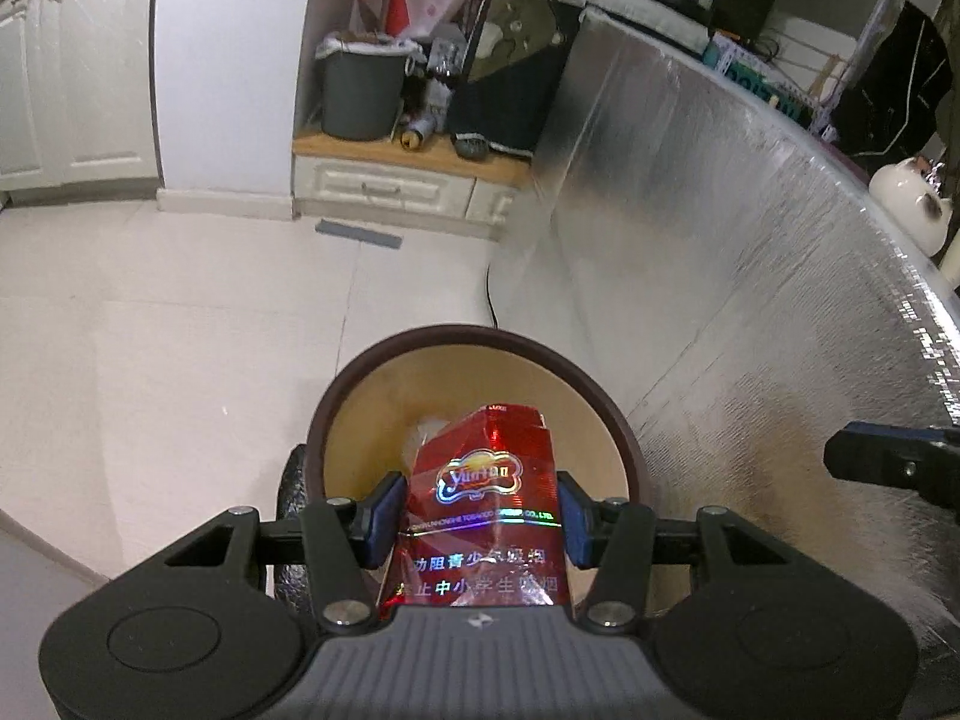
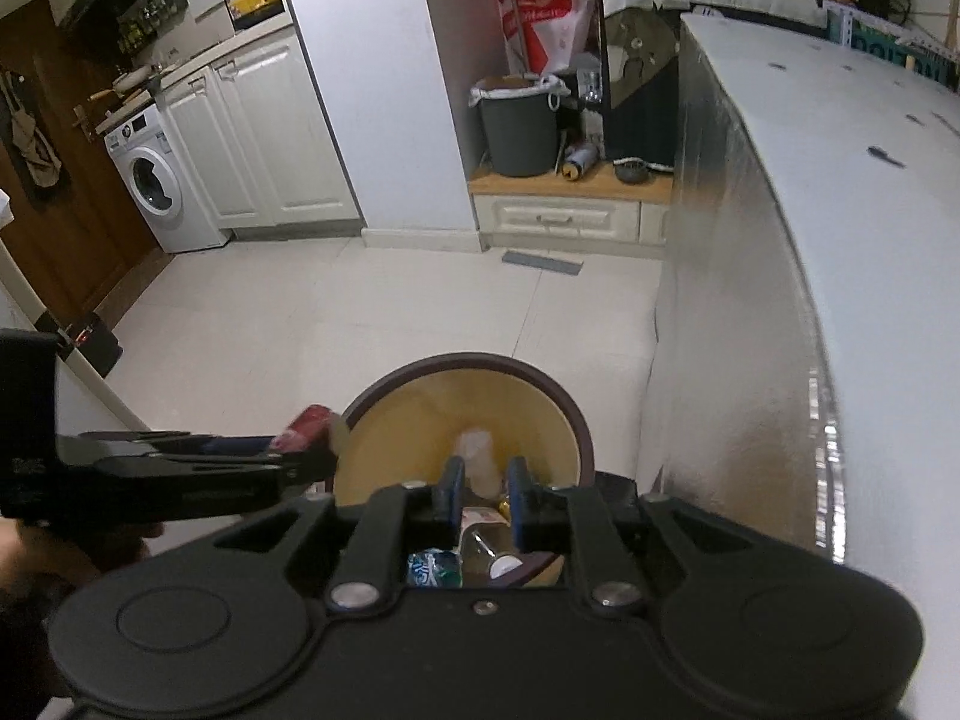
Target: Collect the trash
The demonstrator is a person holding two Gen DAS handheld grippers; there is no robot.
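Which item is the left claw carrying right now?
On the pale floor beside the foil-covered counter stands a round tan bin with a dark rim. Held over it, the red cigarette pack has holographic lettering, unlike the clear bottles inside.

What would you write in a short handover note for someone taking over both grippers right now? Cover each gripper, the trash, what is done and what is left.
Left gripper: shut on a red cigarette pack, held over the open round bin.
Right gripper: open, nothing between its pads, poised above the same bin.
Trash: a plastic bottle, a blue-and-green wrapper and a pale cup already lie inside the bin.
Done: those pieces are binned and the pack has been brought to the bin.
Left: release the pack into the bin. Whether more trash remains elsewhere cannot be seen.
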